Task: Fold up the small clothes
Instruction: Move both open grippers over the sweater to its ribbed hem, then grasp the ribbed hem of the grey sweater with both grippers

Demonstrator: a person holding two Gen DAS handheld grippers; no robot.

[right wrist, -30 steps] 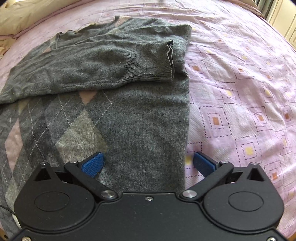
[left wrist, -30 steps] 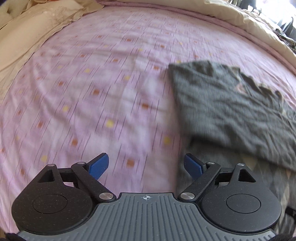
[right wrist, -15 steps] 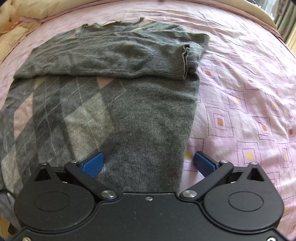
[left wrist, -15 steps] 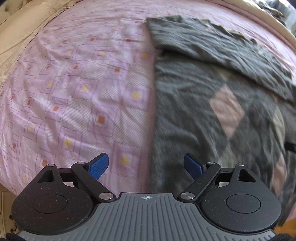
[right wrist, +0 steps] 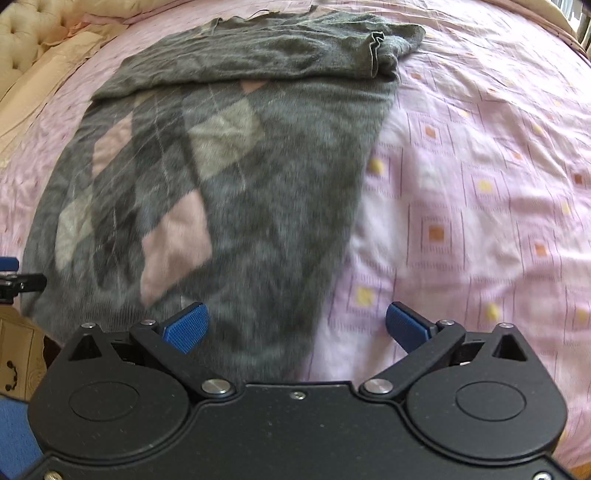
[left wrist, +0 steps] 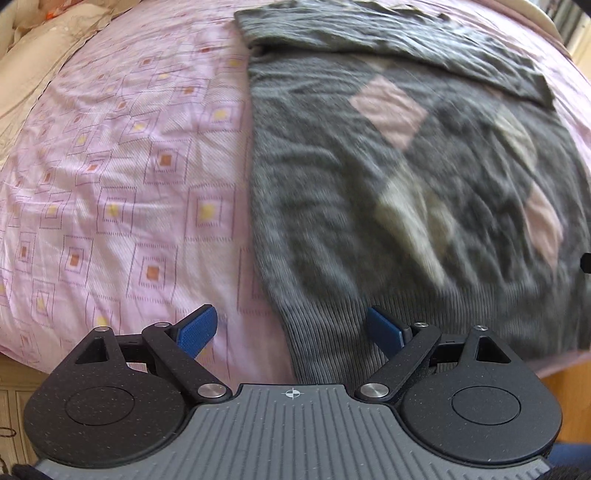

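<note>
The grey sweater (right wrist: 229, 177) lies flat on the bed (right wrist: 480, 206), sleeves folded across the top. Both grippers, left (left wrist: 290, 328) and right (right wrist: 295, 326), hover released over the two hem corners. Next, I think, each must pinch its corner and carry it upward.

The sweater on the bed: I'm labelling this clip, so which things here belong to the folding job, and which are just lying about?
Belongs to the job:
- grey argyle sweater, sleeves already folded across its top
- left claw, open at the hem's left corner
- right claw, open at the hem's right corner

Just lying about:
- pink patterned bedspread
- cream pillows
- tufted headboard
</note>
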